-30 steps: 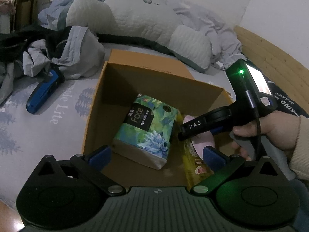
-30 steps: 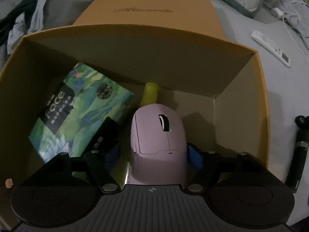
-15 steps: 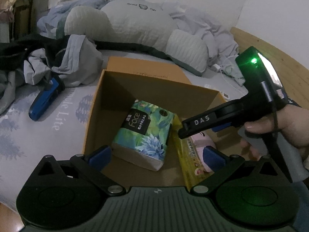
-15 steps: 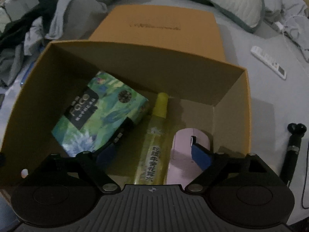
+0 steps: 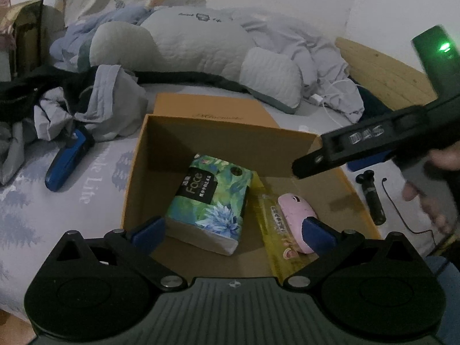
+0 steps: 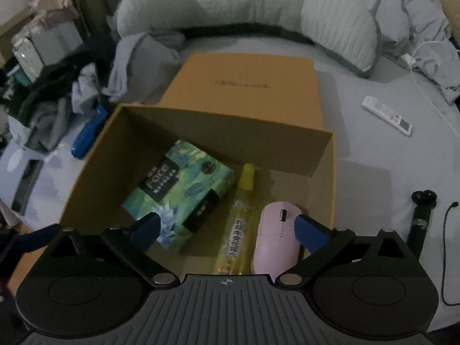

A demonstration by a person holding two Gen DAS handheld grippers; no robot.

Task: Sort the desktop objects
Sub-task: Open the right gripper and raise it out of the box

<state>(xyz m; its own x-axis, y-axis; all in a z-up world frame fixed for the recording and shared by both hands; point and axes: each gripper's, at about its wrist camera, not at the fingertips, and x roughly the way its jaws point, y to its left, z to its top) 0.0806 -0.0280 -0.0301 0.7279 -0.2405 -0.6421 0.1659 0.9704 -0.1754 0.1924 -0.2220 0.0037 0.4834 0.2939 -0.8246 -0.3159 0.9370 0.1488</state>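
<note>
An open orange cardboard box point(image 5: 224, 123) sits on the bed. Inside it lie a green floral tissue pack point(image 5: 212, 198), a yellow bottle point(image 5: 273, 224) and a pink mouse point(image 5: 293, 212), side by side. My right gripper point(image 6: 227, 227) hovers above the box point(image 6: 325, 172), over the bottle point(image 6: 241, 221) and the mouse point(image 6: 276, 235). Its jaws are opening, and its pads touch neither object. My left gripper point(image 5: 233, 230) stands open at the box's near edge with nothing held. A hand holds the right gripper at the right of the left wrist view.
The box's lid point(image 6: 247, 86) lies flat behind it. A blue tool point(image 5: 66, 161) and crumpled clothes point(image 5: 95, 100) lie left of the box. A white remote point(image 6: 386, 115), a black stick point(image 6: 419, 224) and a thin cable point(image 6: 445, 244) lie to its right. Pillows point(image 5: 195, 43) are behind.
My right gripper let go of the pink mouse, opened wide and rose out of the box. The mouse now lies beside the yellow bottle. The left gripper stayed almost still.
</note>
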